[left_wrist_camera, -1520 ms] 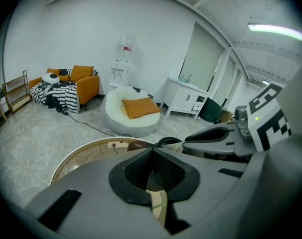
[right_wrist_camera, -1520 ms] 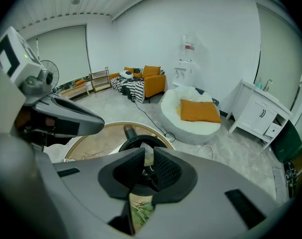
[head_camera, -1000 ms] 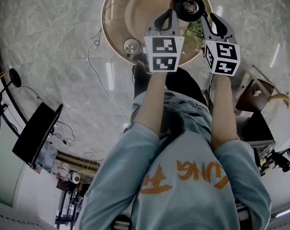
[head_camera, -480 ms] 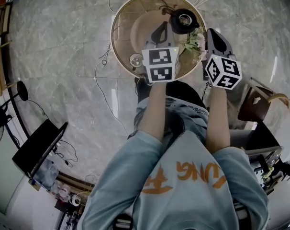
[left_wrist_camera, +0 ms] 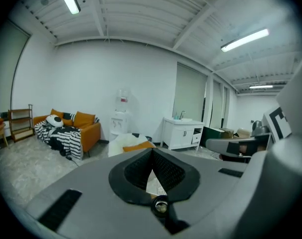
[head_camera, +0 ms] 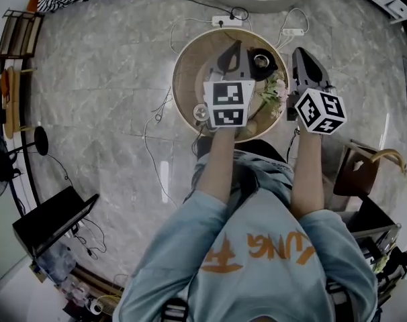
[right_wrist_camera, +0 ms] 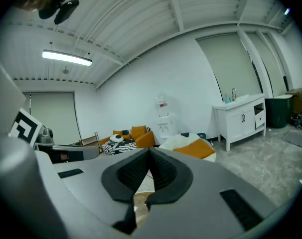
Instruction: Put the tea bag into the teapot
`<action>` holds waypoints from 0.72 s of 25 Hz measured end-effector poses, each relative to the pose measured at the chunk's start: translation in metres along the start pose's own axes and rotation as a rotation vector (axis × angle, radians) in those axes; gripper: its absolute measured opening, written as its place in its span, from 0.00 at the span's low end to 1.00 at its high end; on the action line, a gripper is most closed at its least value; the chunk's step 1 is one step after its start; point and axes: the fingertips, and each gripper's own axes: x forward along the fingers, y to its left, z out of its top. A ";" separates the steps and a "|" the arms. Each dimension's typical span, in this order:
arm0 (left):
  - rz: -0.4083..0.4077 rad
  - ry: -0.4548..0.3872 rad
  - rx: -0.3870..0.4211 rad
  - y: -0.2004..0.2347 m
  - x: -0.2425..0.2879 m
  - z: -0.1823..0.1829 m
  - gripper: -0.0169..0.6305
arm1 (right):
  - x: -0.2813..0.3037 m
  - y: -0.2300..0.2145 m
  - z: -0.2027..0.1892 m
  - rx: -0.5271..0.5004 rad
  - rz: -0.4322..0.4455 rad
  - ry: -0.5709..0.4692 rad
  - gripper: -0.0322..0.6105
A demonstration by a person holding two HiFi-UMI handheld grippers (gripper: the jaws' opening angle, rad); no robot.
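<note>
The black teapot (head_camera: pixel 260 62) stands at the far right of the round wooden table (head_camera: pixel 183 79), far below my hands. My left gripper (head_camera: pixel 234 45) is held high over the table's middle, its tip beside the teapot in the head view. In the left gripper view the left gripper (left_wrist_camera: pixel 152 151) points out across the room, pads meeting at the tip with nothing between them. My right gripper (head_camera: pixel 299 51) hangs just past the table's right edge. The right gripper (right_wrist_camera: pixel 150 151) is shut with nothing between its jaws. No tea bag shows in any view.
A glass cup (head_camera: pixel 201 113) and a small plant (head_camera: pixel 274 89) sit on the table near me. Power strips (head_camera: pixel 223 21) and cables lie on the marble floor behind it. A chair (head_camera: pixel 358 159) stands at my right, and a sofa (left_wrist_camera: pixel 76 128) and a white cabinet (left_wrist_camera: pixel 183 131) stand across the room.
Both grippers have lifted well up off the table. The table and teapot now look smaller and farther below than a second ago.
</note>
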 end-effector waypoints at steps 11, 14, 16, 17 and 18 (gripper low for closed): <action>-0.031 -0.225 0.123 -0.017 -0.033 0.111 0.06 | -0.019 0.032 0.106 -0.081 0.060 -0.210 0.07; -0.020 -0.271 0.139 -0.013 -0.040 0.130 0.06 | -0.019 0.039 0.126 -0.095 0.079 -0.256 0.07; -0.007 -0.289 0.143 -0.009 -0.043 0.136 0.06 | -0.017 0.045 0.131 -0.108 0.096 -0.269 0.07; -0.002 -0.296 0.148 -0.007 -0.045 0.139 0.06 | -0.016 0.047 0.134 -0.113 0.100 -0.272 0.07; 0.001 -0.301 0.153 -0.006 -0.046 0.142 0.06 | -0.014 0.049 0.137 -0.119 0.099 -0.275 0.07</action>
